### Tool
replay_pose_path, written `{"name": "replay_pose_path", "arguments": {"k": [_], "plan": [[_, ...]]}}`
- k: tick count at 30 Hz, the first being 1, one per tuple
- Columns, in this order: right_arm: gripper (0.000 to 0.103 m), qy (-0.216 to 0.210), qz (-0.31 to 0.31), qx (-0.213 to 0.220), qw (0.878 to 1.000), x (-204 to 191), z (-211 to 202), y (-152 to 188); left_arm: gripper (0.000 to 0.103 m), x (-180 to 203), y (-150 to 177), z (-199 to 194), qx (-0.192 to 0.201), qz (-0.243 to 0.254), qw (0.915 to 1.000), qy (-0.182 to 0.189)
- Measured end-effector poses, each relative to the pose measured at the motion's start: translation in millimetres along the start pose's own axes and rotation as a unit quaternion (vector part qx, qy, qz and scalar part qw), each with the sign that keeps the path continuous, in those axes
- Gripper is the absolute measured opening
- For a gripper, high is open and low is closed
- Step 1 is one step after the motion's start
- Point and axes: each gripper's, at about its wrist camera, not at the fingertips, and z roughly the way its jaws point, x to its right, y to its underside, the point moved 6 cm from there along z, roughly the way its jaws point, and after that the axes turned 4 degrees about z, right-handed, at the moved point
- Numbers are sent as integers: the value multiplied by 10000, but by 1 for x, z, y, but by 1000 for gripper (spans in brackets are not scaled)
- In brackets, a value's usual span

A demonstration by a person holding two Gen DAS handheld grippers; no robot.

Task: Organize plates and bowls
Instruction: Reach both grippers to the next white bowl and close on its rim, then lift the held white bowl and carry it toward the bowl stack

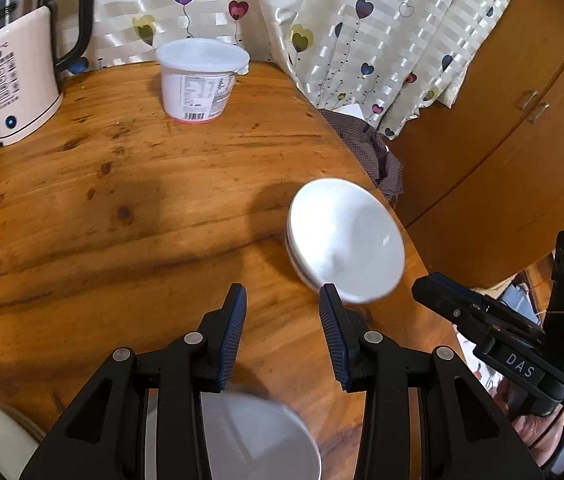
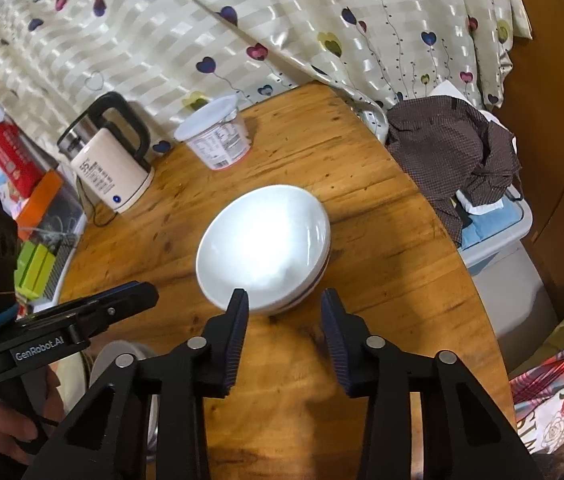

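A stack of white bowls (image 1: 346,240) stands on the round wooden table (image 1: 122,200) near its right edge; it also shows in the right wrist view (image 2: 264,240). My left gripper (image 1: 282,320) is open and empty, just left of and in front of the stack. A grey plate (image 1: 258,436) lies under the left gripper at the near edge. My right gripper (image 2: 284,320) is open and empty, just in front of the bowl stack. The right gripper's body shows at the right of the left wrist view (image 1: 522,340).
An electric kettle (image 1: 18,76) and a lidded white tub (image 1: 200,80) stand at the back of the table. A heart-patterned curtain (image 2: 242,20) hangs behind. A bin with brown cloth (image 2: 462,152) sits off the table's right edge. Boxes (image 2: 22,176) are at the left.
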Motion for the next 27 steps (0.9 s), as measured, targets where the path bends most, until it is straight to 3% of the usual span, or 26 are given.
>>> {"name": "replay_pose_path", "arguments": {"k": [11,22,27], "plan": [[28,28,184,-124,9998,13,30,-17,39,0,-23,41,-377,-150,9990,166],[26,61,243,-245,9994,18,46,-22,39,3,-27,69,-639,-203,9974,274],[20,76,238,-269,9993,18,49,-22,37,9,-25,73,-646,-123,9972,367]]}}
